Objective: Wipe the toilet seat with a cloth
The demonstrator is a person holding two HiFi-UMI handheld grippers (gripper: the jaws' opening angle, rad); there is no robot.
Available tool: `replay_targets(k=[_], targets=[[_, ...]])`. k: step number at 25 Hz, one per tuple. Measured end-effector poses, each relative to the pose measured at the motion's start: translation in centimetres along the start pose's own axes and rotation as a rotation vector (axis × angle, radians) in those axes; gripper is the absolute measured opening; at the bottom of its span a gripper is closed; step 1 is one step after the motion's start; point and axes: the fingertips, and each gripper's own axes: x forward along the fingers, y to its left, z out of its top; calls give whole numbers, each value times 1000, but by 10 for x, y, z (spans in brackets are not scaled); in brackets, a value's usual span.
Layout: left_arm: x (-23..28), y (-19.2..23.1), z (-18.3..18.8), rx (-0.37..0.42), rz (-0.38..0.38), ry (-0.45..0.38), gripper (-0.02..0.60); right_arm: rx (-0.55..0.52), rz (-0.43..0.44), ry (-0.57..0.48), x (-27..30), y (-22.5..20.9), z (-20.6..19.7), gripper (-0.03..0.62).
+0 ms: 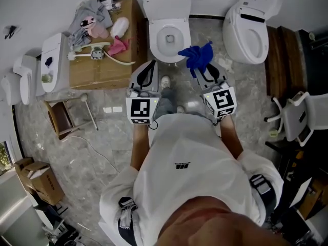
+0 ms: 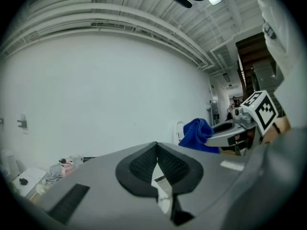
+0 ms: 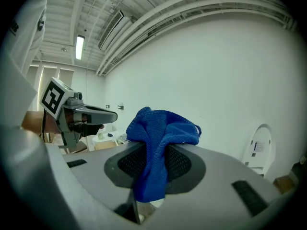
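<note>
Head view: person stands facing a white toilet [image 1: 166, 22], a gripper in each hand. R gripper [image 1: 201, 65] is clamped on the blue cloth [image 1: 197, 56]. The cloth is up in the air, bunched, at the bowl's front-right rim; can't tell if it touches the seat [image 1: 154, 37]. L gripper [image 1: 145, 74] is just beside it, to the left, near the bowl's front edge.

R gripper view: pads pinch the cloth's middle, w/ a wad bulging above the jaws and a tail hanging below.

L gripper view: jaws together, pads meeting at the tip, nothing between them. Cloth shows off to the right, in the other gripper.

Writing: marker cubes [image 1: 141, 109] carry b/w square patterns only, no letters. Small black logo on the white shirt [image 1: 182, 164] is too small to read. A 2nd toilet [image 1: 248, 27] stands well apart on the right, w/ a lid label that's also unreadable. A cardboard box [image 1: 102, 60] on the left holds pink and grey clutter.
</note>
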Motion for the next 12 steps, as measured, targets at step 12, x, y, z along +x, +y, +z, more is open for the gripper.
replay_targets(k=[12], targets=[[82, 76, 9, -15, -29, -28, 9, 11, -18, 16, 97, -39, 18, 94]])
